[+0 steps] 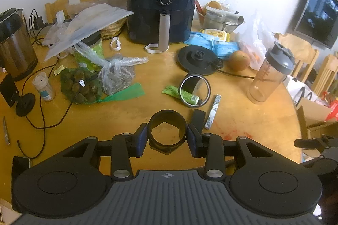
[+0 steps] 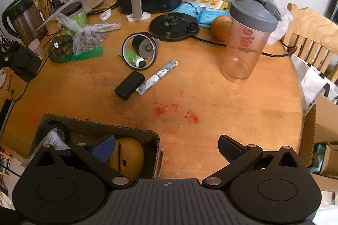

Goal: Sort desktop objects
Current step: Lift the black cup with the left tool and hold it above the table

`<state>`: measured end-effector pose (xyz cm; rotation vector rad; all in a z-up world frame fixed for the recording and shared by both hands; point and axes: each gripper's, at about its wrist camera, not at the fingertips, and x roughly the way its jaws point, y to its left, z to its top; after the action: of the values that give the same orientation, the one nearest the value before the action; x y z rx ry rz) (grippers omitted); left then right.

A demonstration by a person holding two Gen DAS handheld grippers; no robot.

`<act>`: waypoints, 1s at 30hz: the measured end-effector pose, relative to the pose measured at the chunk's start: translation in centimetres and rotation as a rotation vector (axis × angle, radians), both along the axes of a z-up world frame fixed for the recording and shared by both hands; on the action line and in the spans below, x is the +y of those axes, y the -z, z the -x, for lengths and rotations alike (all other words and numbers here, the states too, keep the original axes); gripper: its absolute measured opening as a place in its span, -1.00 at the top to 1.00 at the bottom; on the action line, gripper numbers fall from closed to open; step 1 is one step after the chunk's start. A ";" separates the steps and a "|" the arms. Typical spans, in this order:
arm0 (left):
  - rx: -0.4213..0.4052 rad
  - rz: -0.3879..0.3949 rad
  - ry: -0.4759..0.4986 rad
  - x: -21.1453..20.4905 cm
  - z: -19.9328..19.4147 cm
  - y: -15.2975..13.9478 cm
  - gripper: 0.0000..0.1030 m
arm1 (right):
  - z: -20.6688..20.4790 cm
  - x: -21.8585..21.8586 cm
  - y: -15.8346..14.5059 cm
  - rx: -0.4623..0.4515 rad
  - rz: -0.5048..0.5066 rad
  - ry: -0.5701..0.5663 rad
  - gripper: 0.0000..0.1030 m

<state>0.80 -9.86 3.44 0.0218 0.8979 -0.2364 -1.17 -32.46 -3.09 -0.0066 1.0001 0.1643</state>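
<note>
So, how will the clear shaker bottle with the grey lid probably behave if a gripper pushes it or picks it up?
The shaker bottle looks empty and see-through, so it is probably light. It stands tall on a narrow base with a bulky grey lid, so a push near the top may tip it. Its smooth round wall could slip between pads, and once on its side it would likely roll.

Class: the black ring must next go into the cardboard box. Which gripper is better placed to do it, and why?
Left. The left gripper is shut on the black ring, lifted off the table. The right gripper is open and empty beside the cardboard box.
</note>
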 end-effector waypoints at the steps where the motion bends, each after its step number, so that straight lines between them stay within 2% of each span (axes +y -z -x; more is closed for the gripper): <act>1: 0.000 0.001 -0.002 0.1 0.1 0.0 0.26 | 0.0 0.1 -0.1 -0.003 -0.004 -0.004 -1.00; 30: 0.029 0.014 -0.138 3.4 2.0 0.2 0.26 | -2.2 3.7 0.1 -0.011 -0.014 -0.161 -1.00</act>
<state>-1.22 -6.51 3.24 -0.0561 0.9226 -0.1146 1.02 -28.74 -3.19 -0.0755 0.9874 0.3181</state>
